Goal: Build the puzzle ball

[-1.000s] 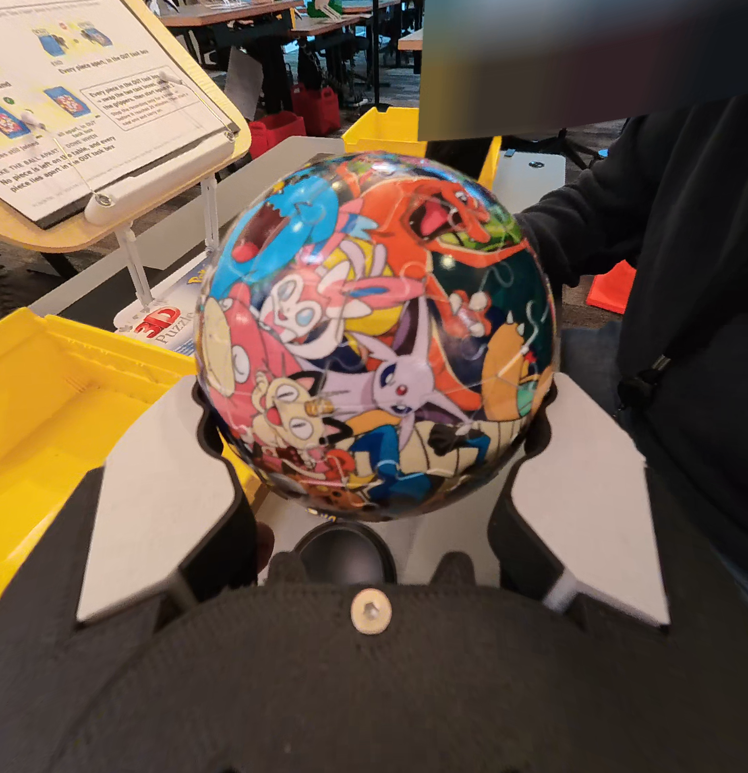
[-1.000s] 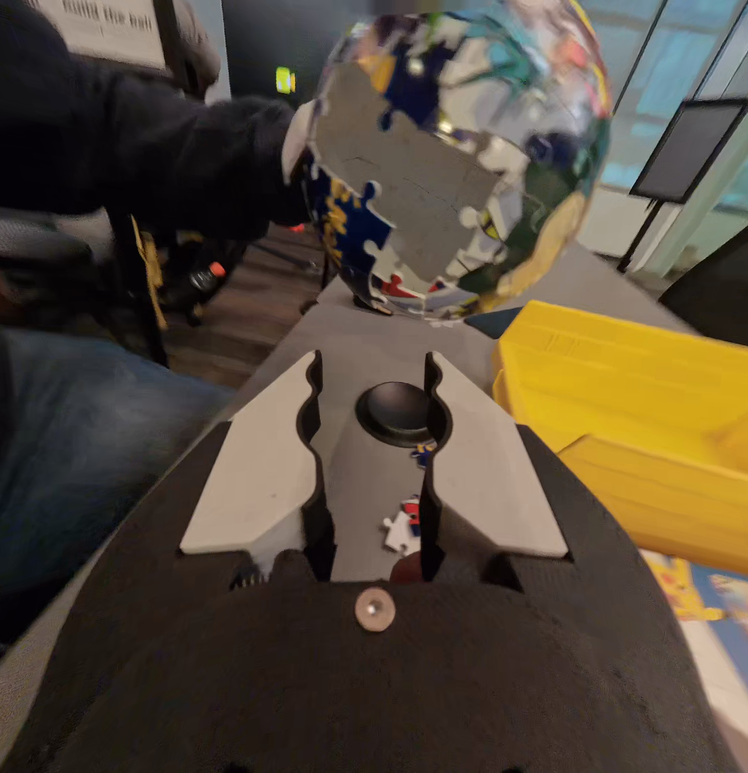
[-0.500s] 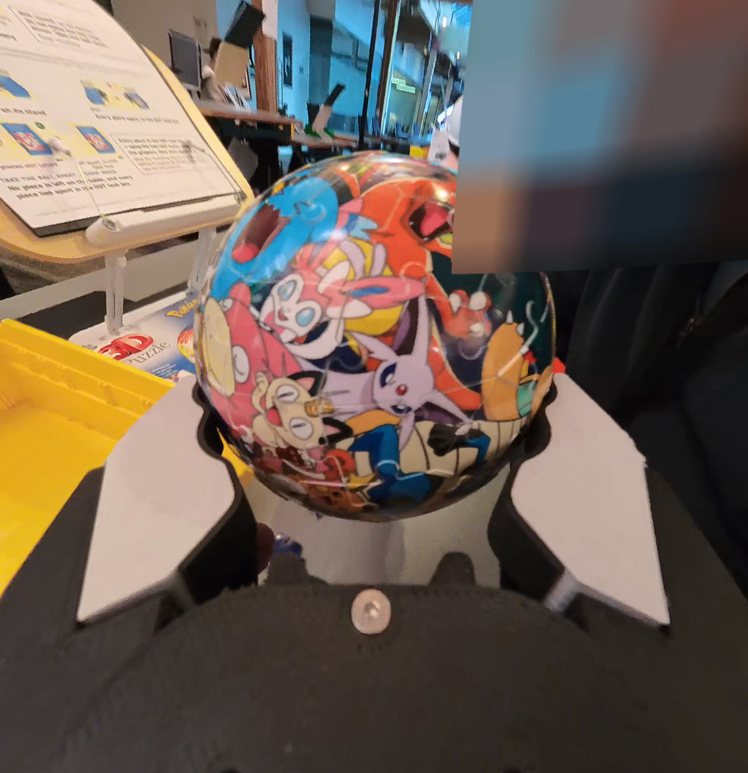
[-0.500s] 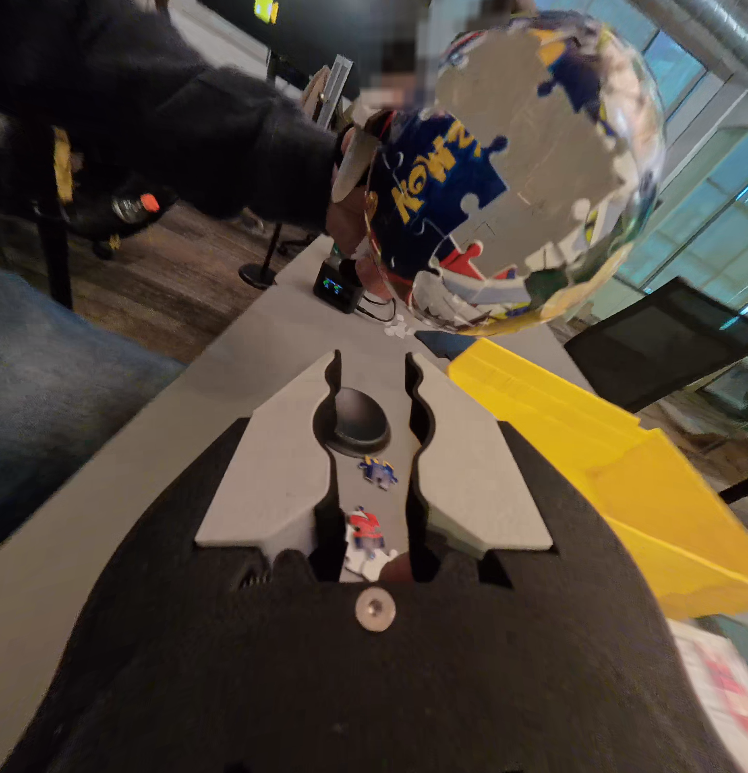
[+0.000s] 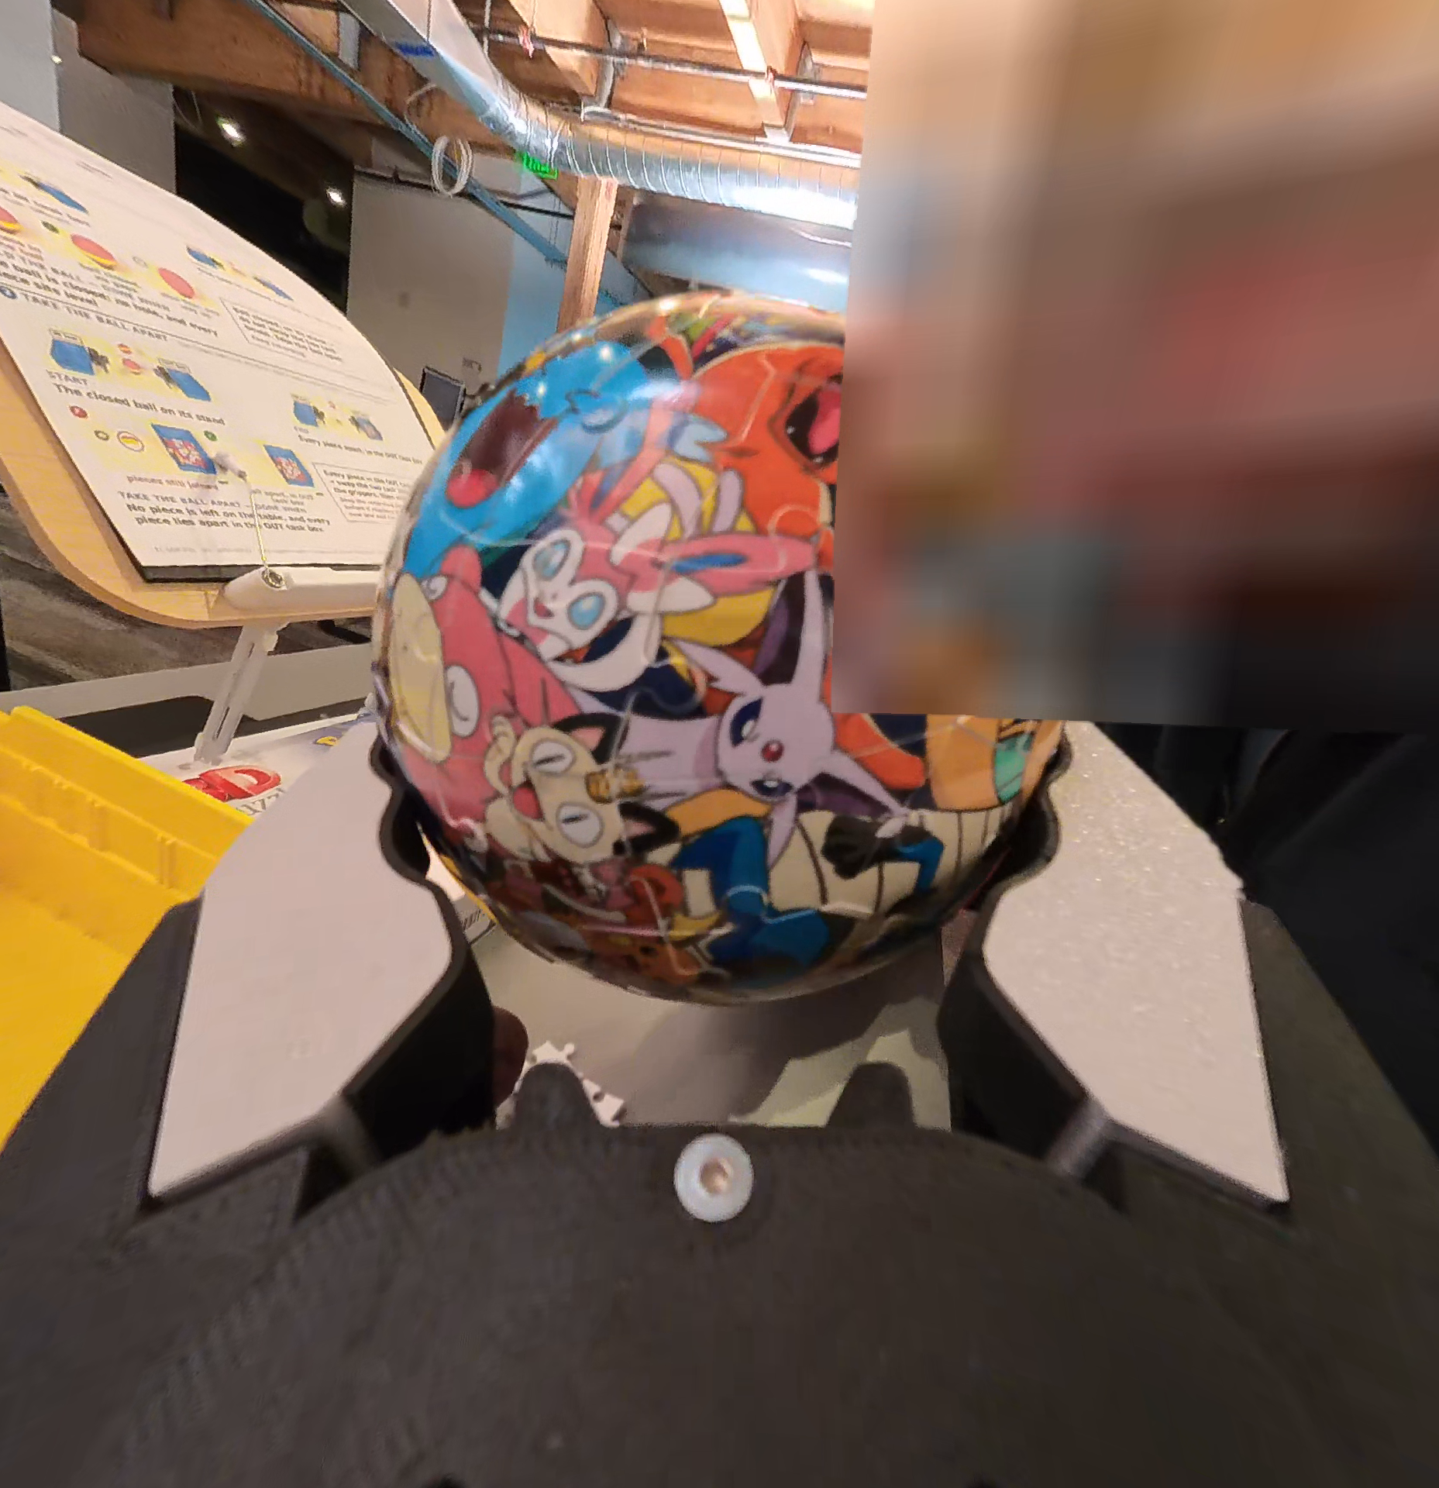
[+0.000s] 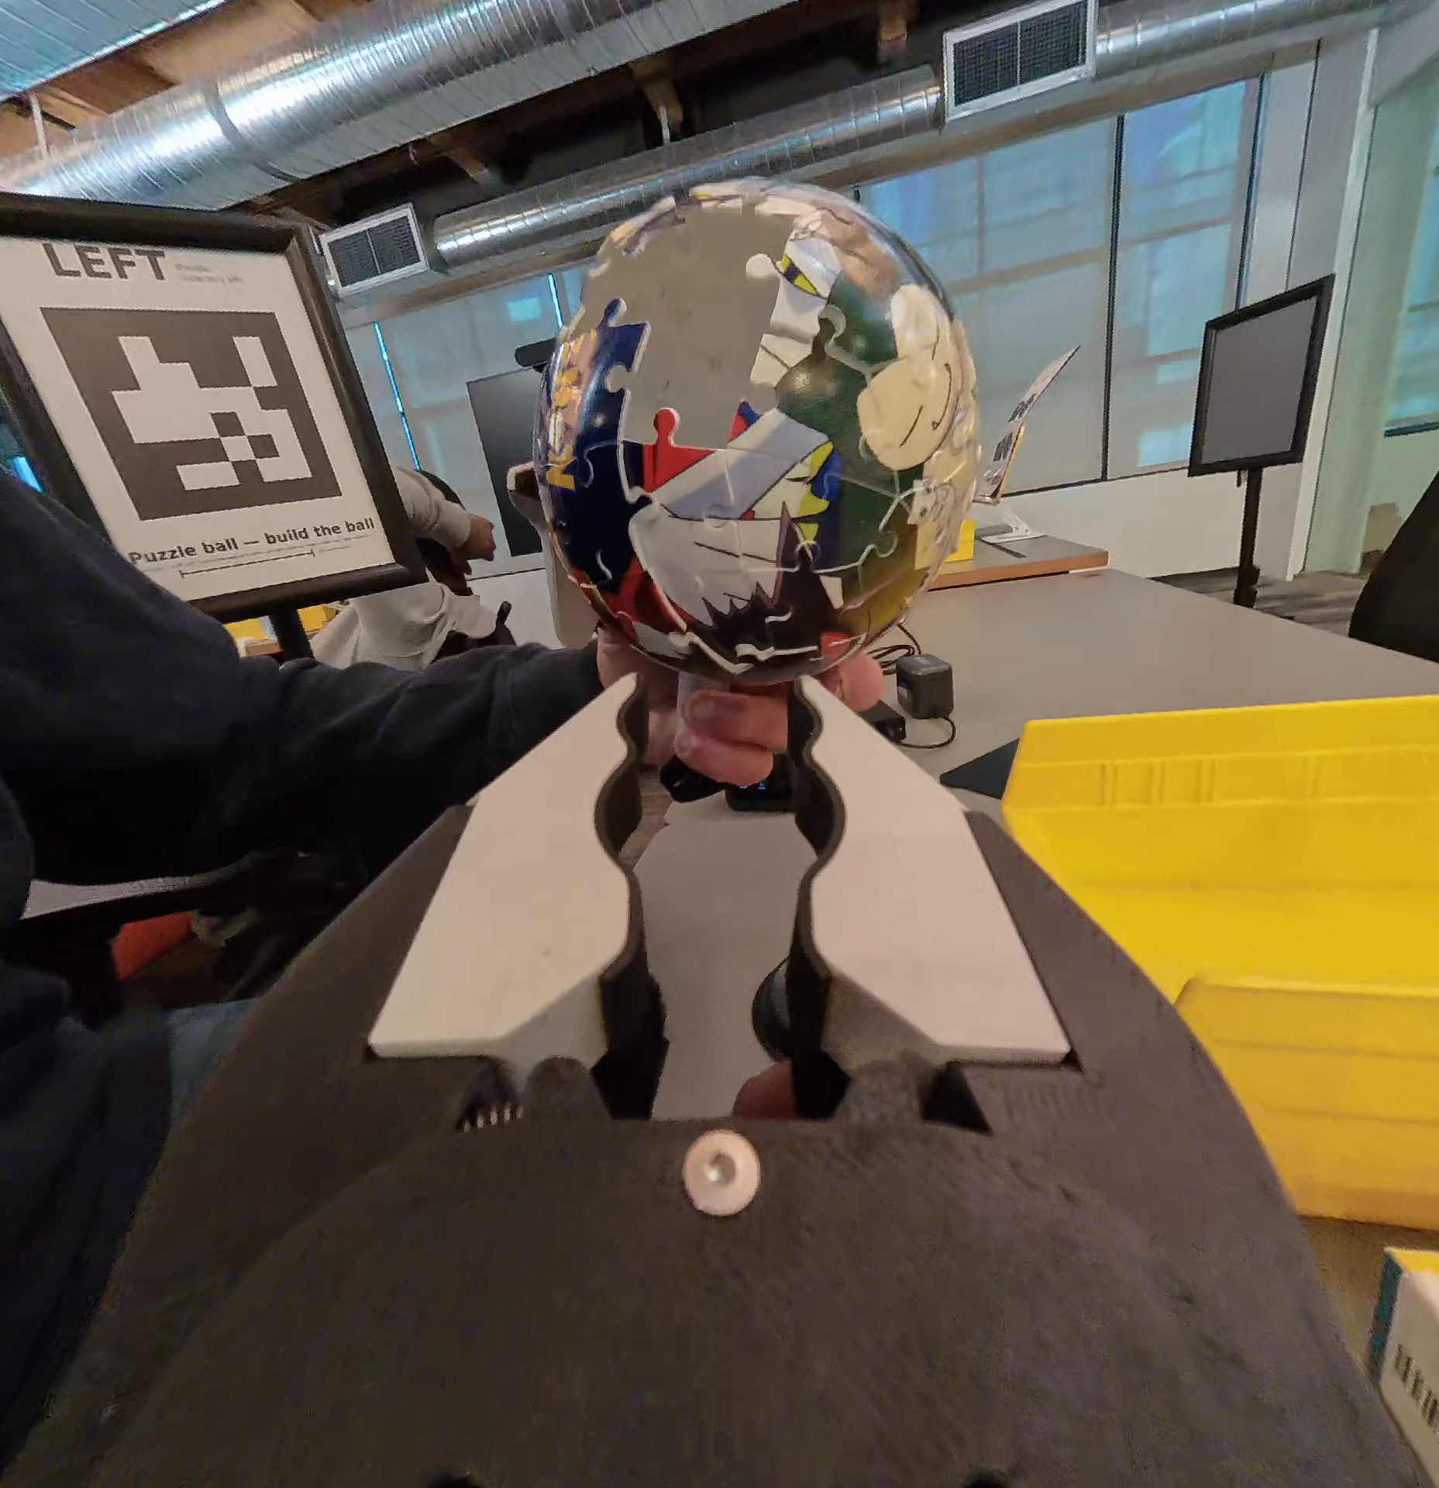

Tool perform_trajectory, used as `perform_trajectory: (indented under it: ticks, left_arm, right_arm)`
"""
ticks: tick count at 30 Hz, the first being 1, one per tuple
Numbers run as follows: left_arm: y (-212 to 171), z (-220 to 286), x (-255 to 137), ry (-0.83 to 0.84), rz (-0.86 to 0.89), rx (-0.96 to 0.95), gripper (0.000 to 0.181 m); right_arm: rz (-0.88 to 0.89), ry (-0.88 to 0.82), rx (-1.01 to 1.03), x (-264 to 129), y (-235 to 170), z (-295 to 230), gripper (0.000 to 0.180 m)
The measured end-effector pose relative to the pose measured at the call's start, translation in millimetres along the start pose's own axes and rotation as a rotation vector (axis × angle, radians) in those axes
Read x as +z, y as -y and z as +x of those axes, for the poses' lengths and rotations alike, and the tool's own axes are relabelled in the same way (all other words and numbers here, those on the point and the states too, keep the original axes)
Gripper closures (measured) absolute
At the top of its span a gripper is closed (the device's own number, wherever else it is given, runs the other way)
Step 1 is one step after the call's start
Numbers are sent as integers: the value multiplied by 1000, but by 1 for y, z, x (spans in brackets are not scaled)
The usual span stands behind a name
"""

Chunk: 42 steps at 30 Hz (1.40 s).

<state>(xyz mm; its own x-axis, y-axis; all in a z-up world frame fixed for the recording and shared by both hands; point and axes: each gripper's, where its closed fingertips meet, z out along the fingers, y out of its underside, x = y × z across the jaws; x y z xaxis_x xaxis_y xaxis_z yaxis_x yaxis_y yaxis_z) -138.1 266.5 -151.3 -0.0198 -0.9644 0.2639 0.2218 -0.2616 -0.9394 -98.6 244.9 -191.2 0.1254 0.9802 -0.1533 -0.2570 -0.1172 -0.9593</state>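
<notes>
Left wrist view: the left claw (image 5: 716, 813) pinches the puzzle ball (image 5: 667, 644) between both fingers, lifted above the grey bench (image 5: 724, 1055). Right claw (image 6: 720, 725), slightly spread and empty, sits just below the ball's unfinished gap (image 6: 692, 354).

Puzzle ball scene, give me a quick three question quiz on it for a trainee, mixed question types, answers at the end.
1. True or false: the left gripper is shut on the puzzle ball.
2. Multiple choice: in the right wrist view, what does the right gripper hold? A) a loose piece B) the puzzle ball C) nothing
3. Fill in: the side of the puzzle ball facing the right gripper shows a grey gap where pieces are ____.

Key: 1 true; 2 C; 3 missing.
</notes>
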Motion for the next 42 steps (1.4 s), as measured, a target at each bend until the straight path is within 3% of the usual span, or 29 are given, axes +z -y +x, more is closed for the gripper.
perform_trajectory:
  ticks: [13, 22, 28, 35, 42]
  left_arm:
    - [-1, 4, 6, -10, 55, -25, 41]
    - [1, 3, -6, 15, 64, -39, 41]
    - [-1, 4, -9, 20, 66, -46, 41]
    - [-13, 11, -8, -26, -14, -83, 40]
    - [-24, 12, -6, -62, -107, -121, 40]
  right_arm:
    - [52, -53, 6, 3, 16, 13, 147]
    - [-29, -2, -254, -5, 26, -3, 140]
    - [-26, 27, -416, 1, 40, -19, 149]
    - [-189, 237, -622, 2, 47, -34, 149]
    - [-441, 378, -751, 9, 22, -34, 154]
